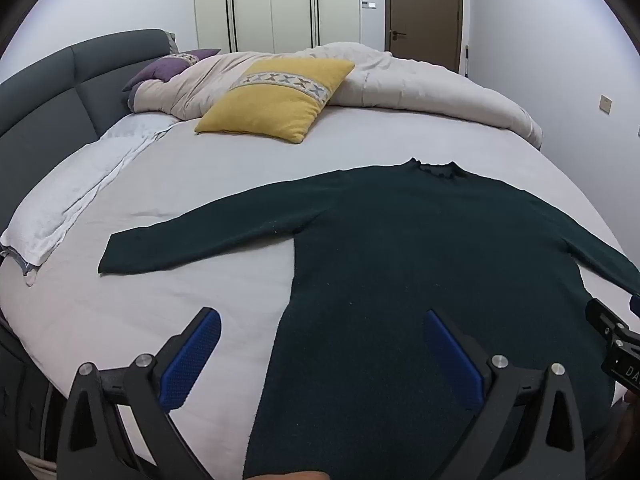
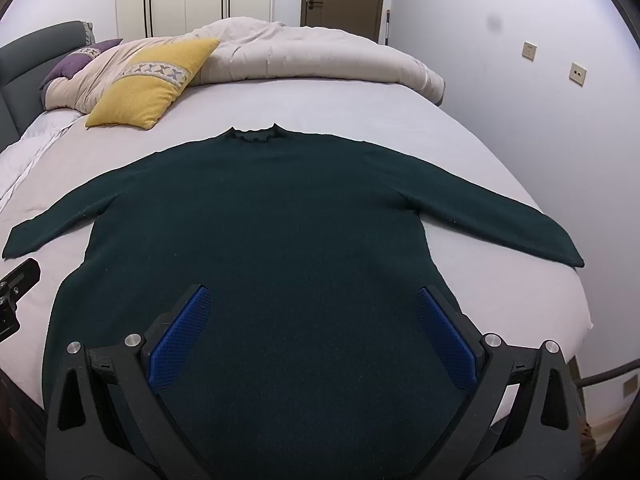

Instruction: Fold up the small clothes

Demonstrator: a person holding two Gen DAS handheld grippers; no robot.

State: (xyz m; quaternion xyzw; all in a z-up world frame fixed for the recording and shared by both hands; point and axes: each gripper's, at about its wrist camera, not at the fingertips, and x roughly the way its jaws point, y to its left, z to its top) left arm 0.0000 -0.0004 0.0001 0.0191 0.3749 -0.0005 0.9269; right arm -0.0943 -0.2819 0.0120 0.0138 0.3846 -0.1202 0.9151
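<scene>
A dark green long-sleeved sweater (image 1: pixel 420 256) lies flat on the bed, collar away from me, both sleeves spread out to the sides; it also shows in the right wrist view (image 2: pixel 264 216). My left gripper (image 1: pixel 322 320) is open and empty above the sweater's lower left edge, one blue pad over the sheet, the other over the sweater. My right gripper (image 2: pixel 314 298) is open and empty above the sweater's lower body. The hem is hidden below both frames.
The bed (image 1: pixel 208 176) has a pale grey sheet. A yellow cushion (image 1: pixel 276 98), a purple pillow (image 1: pixel 168 68) and a bunched beige duvet (image 1: pixel 400 80) lie at the far side. A white towel (image 1: pixel 76 208) lies left. A grey headboard (image 1: pixel 48 96) stands left; a wall is on the right.
</scene>
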